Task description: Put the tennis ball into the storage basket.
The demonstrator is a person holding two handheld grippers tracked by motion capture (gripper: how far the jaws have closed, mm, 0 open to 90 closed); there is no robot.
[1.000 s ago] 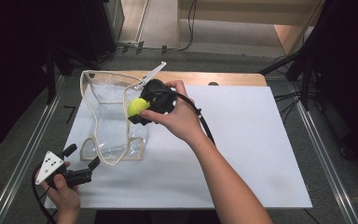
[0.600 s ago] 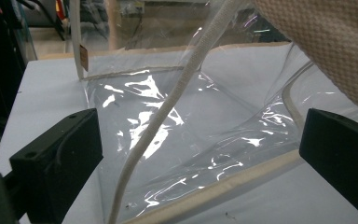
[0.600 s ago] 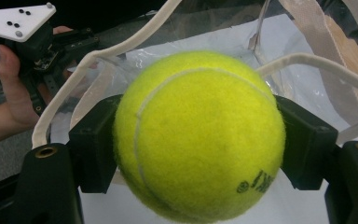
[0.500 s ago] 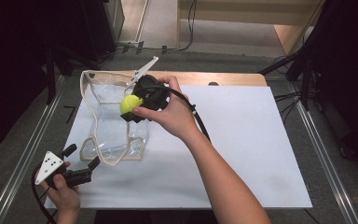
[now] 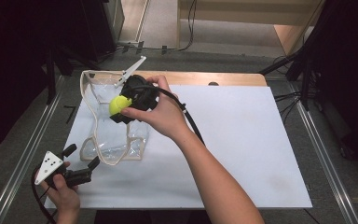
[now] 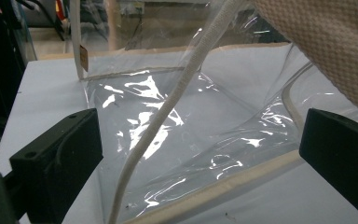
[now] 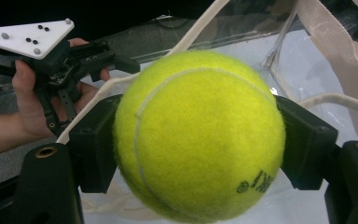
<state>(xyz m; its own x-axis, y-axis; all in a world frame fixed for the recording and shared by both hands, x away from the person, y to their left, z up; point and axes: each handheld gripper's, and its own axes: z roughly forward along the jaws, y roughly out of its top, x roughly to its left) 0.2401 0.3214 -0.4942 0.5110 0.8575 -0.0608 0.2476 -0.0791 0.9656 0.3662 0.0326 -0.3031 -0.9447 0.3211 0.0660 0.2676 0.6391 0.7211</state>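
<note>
We find only one piece of print. It sits on the tennis ball (image 7: 199, 135), in the right gripper view, low on the ball's right side: a few small black characters, tilted and partly turned away over the curve of the felt. We can make out what looks like a round mark followed by letters, but we cannot read them with any certainty. In the left gripper view, a small brown tag (image 6: 83, 57) hangs on the edge of the clear bag (image 6: 191, 140); we can read no print on it.
</note>
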